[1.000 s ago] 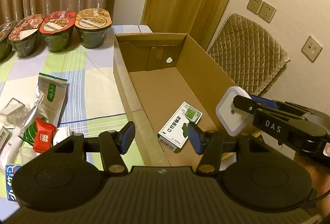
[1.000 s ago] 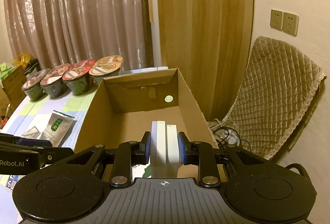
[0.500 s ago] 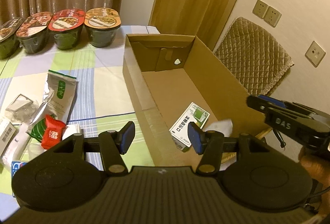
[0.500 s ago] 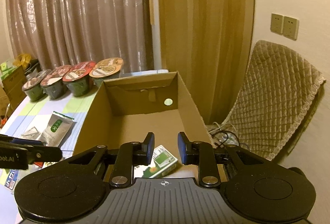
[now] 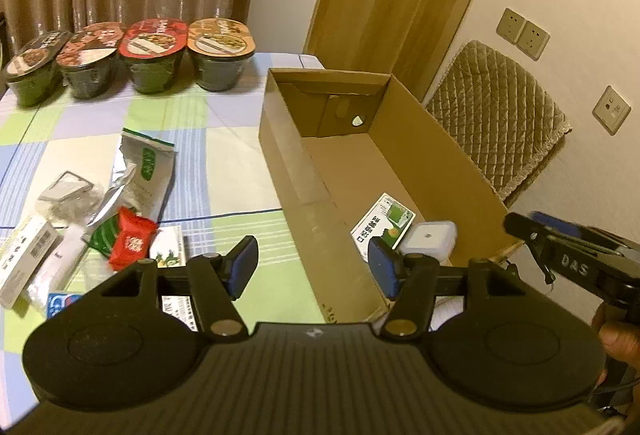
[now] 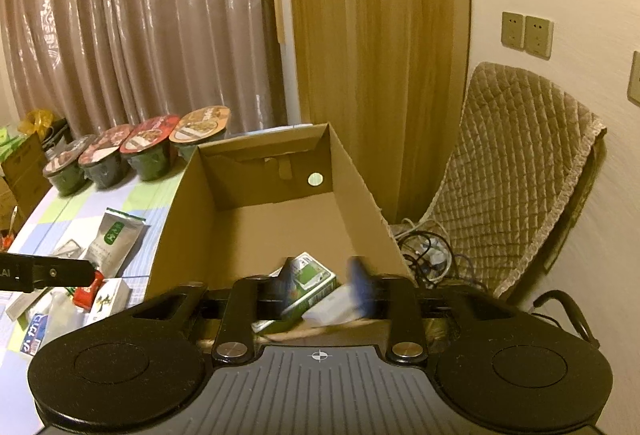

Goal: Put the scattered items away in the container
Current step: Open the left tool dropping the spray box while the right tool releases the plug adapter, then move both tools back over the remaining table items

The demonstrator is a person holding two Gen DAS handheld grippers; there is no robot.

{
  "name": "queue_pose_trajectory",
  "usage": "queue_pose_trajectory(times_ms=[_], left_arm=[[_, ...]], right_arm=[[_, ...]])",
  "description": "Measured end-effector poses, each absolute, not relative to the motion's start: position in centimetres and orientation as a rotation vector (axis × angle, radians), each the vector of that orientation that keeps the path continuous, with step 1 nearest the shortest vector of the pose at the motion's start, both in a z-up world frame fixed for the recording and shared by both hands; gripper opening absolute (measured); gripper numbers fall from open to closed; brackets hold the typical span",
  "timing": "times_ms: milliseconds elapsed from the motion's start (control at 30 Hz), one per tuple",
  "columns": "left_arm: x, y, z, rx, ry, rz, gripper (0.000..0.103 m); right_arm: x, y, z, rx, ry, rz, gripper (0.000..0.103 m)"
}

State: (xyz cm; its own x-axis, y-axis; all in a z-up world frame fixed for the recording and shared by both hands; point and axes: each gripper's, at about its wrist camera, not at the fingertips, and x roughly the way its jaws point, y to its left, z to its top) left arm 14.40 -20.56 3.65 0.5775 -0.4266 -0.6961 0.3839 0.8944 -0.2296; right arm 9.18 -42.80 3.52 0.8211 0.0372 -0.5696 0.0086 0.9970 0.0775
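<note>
An open cardboard box stands at the table's right edge. On its floor lie a green-and-white carton and a white square plug block beside it. My right gripper is open and empty above the box's near end; it also shows at the right in the left wrist view. My left gripper is open and empty over the box's near left wall. Scattered packets lie left of the box: a red packet, a silver-green pouch, a white carton.
Several sealed noodle bowls line the table's far edge before a curtain. A quilted chair stands right of the box, with cables on the floor. A hand holds the right gripper.
My right gripper opened and let go of the white plug block, which dropped into the box beside the green carton. The left gripper drew back and up slightly.
</note>
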Motion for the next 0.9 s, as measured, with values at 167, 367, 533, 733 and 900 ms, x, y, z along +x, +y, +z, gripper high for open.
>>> queue_pose_trajectory(times_ms=[167,367,533,733,900], left_arm=[[13.3,-19.0,4.1,-0.059,0.826,-0.453,0.060],[11.5,-17.3,4.4,-0.070,0.818,-0.431,0.075],[9.7,-15.4,4.8,-0.061,0.786,-0.379,0.092],[8.0,-12.7,5.2,-0.023,0.777,-0.303,0.102],[6.8,-9.6,5.2,-0.022,0.786,-0.244,0.102]], right_arm=[[7.8,-42.8,4.4,0.090,0.578,0.008,0.087],[6.2,-42.3,5.2,0.099,0.583,0.010,0.087],[4.9,-41.4,6.1,0.111,0.579,0.025,0.087],[3.8,-39.7,7.3,0.121,0.568,0.060,0.087],[3.1,-37.8,8.5,0.130,0.554,0.106,0.087]])
